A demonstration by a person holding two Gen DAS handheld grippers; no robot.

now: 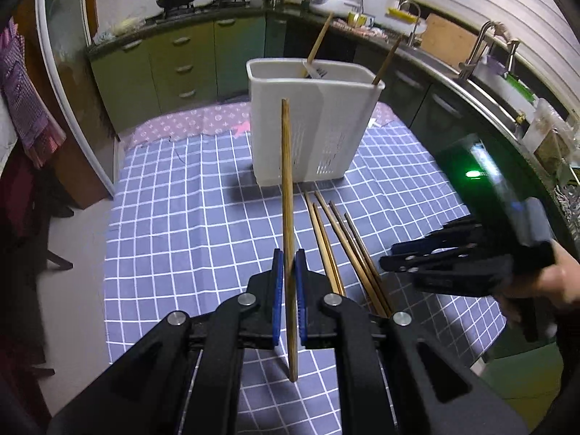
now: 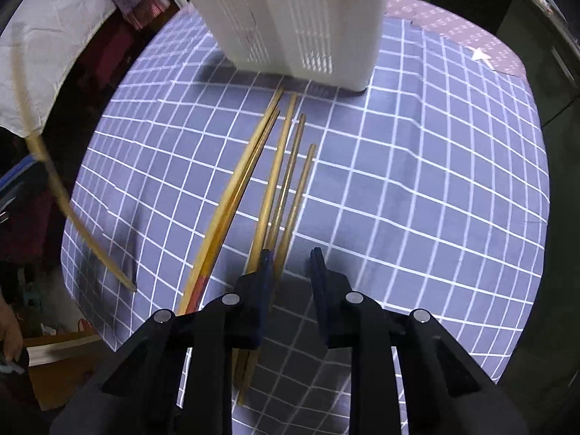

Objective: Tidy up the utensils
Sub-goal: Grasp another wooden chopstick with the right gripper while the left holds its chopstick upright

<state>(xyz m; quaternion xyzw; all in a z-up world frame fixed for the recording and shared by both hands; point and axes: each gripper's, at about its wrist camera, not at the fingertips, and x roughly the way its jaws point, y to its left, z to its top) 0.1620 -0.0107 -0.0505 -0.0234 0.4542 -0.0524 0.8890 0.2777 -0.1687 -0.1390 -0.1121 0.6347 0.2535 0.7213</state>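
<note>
1. Left gripper [image 1: 289,272]: blue pads pinch one wooden chopstick [image 1: 287,188] approx. upright, lifted clear of the tablecloth [image 1: 174,217]; the stick runs on below the pads too.
2. Right gripper [image 2: 291,264]: jaws stand apart w/ nothing between the pads, pointing down over the near part of the table. Its left finger [image 2: 266,268] lies over the loose chopsticks, but contact can't be told.
3. Loose chopsticks [image 2: 275,174]: five on the cloth (two touching side by side, three fanned just beside them), tips pointing toward the holder, thick ends under the right gripper.
4. Utensil holder [image 1: 313,123]: white plastic, slotted walls, stands upright toward the far edge of the table. The nearest chopstick tips stop just short of its base.
5. Inside the holder: one chopstick [image 1: 319,40] leans in the middle part, another [image 1: 387,59] leans at its right corner. Which compartment each sits in can't be told.
6. Tablecloth: blue w/ white grid; a purple patterned cloth [image 1: 188,123] shows along the far edge behind the holder.
7. In the right wrist view the held chopstick shows at far left, blurred, slanting over the table's left edge.
8. A hand [image 1: 558,275] grips the right gripper's handle at the right edge of the left wrist view.
</note>
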